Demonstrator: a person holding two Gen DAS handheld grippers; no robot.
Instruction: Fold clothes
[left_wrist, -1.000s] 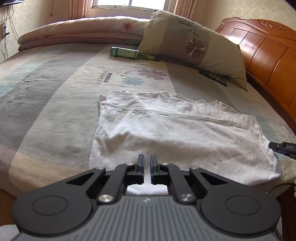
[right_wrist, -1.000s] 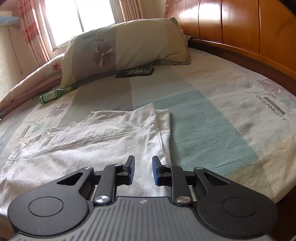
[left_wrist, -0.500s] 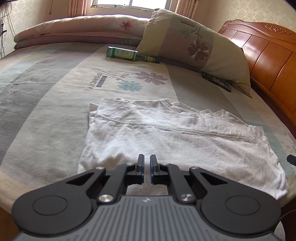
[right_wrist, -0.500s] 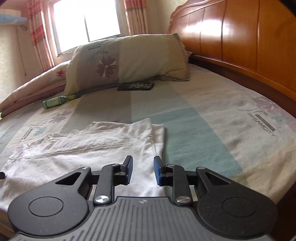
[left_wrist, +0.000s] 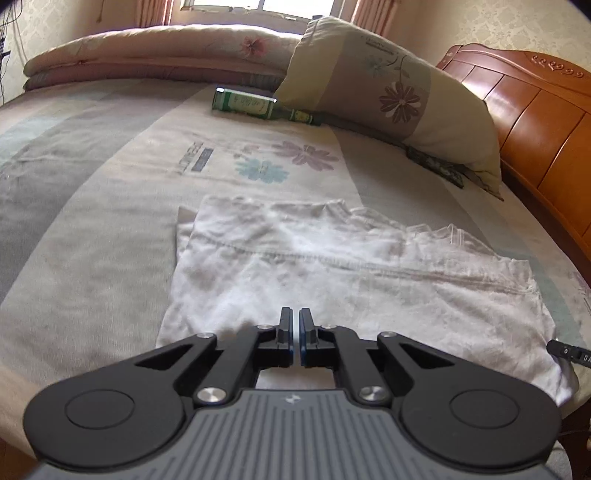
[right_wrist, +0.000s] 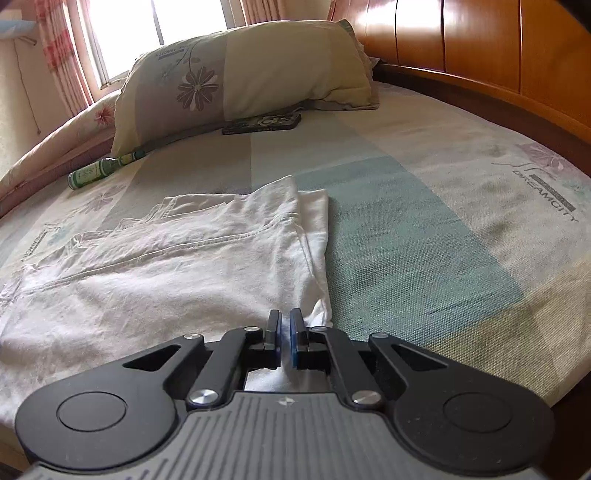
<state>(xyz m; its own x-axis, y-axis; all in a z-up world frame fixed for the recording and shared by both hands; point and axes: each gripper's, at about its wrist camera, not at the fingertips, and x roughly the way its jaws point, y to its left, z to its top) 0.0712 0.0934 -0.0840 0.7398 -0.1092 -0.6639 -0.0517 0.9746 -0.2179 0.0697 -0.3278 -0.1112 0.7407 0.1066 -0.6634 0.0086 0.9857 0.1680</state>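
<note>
Our left gripper and right gripper, both nearly closed, empty, sit at the near hem of the white, crumpled cotton garment, whose long axis crosses mid-frame.

a striped bed sheet with flower prints and lettering covers the bed. at its head, a floral pillow leans by the wooden headboard. a green bottle lies on its side just beside the pillow, neck toward it. a dark patterned flat thing lies at the pillow's lower edge. beyond the pillow, a folded pink quilt lies under the curtained window.
</note>
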